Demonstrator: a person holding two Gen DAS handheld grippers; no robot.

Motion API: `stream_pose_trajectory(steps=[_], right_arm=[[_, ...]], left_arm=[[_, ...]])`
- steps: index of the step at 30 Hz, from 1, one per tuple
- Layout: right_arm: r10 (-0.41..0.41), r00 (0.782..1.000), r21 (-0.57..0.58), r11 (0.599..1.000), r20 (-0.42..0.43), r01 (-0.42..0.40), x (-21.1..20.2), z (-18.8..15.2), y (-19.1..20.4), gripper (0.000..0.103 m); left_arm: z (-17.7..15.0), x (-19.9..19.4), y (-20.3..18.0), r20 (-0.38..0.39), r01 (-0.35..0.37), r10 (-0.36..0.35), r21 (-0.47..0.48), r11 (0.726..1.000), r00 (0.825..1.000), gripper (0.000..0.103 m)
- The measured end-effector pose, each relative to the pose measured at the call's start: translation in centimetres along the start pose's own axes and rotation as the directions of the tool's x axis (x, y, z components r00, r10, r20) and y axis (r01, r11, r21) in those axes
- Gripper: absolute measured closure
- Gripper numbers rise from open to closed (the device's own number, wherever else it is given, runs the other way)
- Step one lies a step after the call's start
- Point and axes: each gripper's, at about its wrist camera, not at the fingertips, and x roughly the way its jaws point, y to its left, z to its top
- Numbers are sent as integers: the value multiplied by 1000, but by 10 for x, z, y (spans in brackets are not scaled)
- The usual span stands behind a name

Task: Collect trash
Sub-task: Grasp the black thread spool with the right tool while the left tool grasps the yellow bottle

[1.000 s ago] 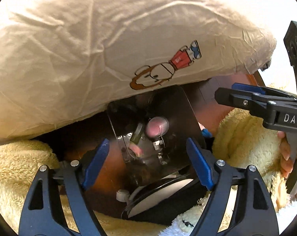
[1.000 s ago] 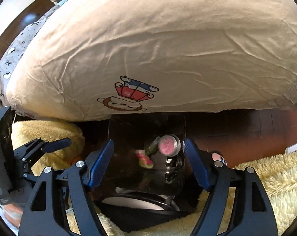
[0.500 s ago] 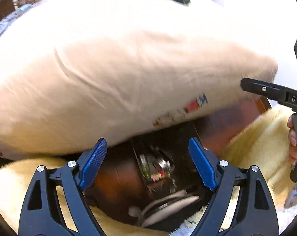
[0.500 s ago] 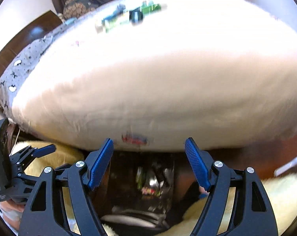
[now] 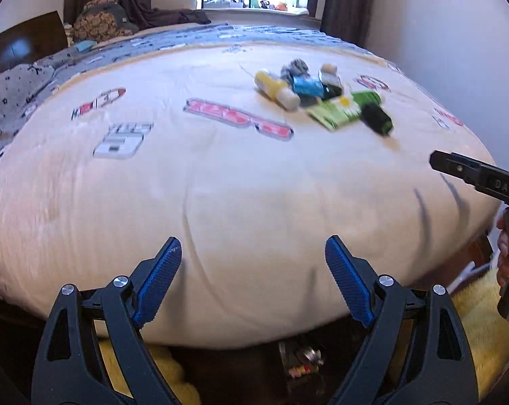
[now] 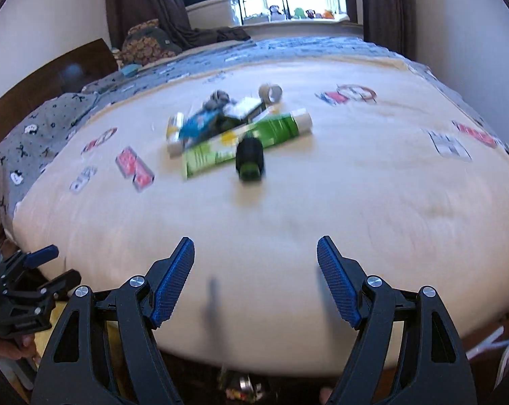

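1. Left gripper (image 5: 253,281): blue-padded jaws spread wide, nothing between them, over the near edge of the cream bedspread (image 5: 203,175).
2. Right gripper (image 6: 256,281): jaws likewise wide apart and empty. In the left view only its black upper jaw shows at 3 o'clock, cut off by the frame.
3. Trash pile (image 6: 234,125) lies on the bedspread at 12 o'clock from the right gripper, well apart from both; from the left gripper it sits at about 1 o'clock (image 5: 321,98).
4. Pile is motion-blurred. Readable: green tube (image 6: 251,135), dark green-capped bottle (image 6: 250,158) lying against it, blue wrapper (image 6: 200,123), yellow bottle (image 5: 276,87), tape roll (image 6: 270,92). The grey crumpled piece at the back is too blurred to tell.
5. Clear bin (image 5: 300,359) at 6 o'clock, mostly hidden under the bed edge; contents indistinct.
6. Yellow fluffy rug (image 5: 473,310) partly seen at 4 o'clock, behind the fingers.
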Motion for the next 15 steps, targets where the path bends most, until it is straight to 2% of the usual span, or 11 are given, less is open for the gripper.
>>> stream_pose_trajectory(steps=[2,4,9,13,15], right_arm=[[-8,1000,-14,1000,15,8,11,11,5,28],[-12,1000,-26,1000,19,12,24,21,9,32],[-18,1000,-41,999,-4,18,54,38,13,55],[5,1000,0,1000,-22,-5,71,43,6,60],[9,1000,1,1000,-26,-9,76,42,3,64]], left_arm=[[12,8,-1,6,3,-3,0,1000,1000,21],[20,13,-2,15,7,-7,7,1000,1000,21],[51,35,-3,33,2,-2,0,1000,999,21],[84,55,-1,48,-2,4,-30,1000,999,23],[98,64,-3,47,10,-9,-34,999,999,29]])
